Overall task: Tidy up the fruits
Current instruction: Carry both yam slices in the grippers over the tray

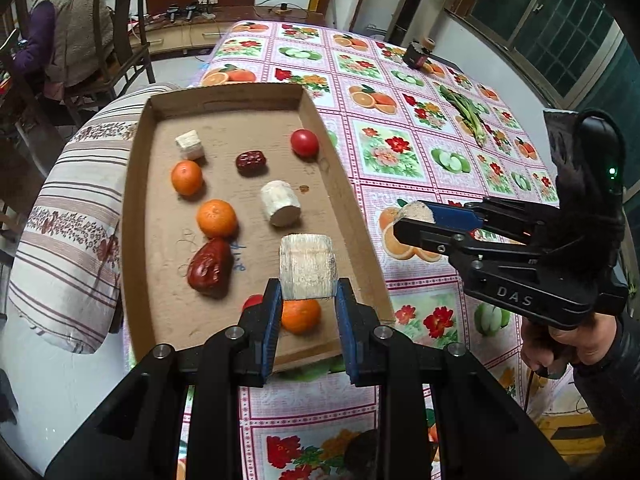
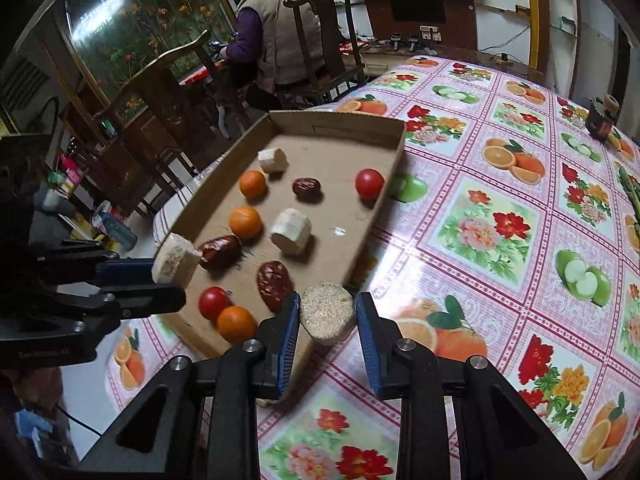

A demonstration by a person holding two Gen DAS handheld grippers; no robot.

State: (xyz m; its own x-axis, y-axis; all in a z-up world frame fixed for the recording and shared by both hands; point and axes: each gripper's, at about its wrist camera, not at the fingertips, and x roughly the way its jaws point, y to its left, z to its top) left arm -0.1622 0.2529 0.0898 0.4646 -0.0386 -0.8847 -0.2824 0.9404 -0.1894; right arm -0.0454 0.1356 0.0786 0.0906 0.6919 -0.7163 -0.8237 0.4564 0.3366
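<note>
Floral-clothed bench (image 1: 400, 152) carries your cardboard tray (image 1: 136, 200) of tangerines (image 1: 216, 218), jujubes (image 1: 209, 267), tomatoes (image 1: 304, 142). Both tongs, left (image 1: 308, 312) and right (image 2: 327, 332), clamp pale sugarcane chunks (image 1: 307, 272).

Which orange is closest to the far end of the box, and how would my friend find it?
Look at the cardboard box on the flowery tablecloth. Near its far left corner lies a small white chunk, and the orange sits just in front of it. The other two oranges lie nearer the hand-held grippers.
</note>
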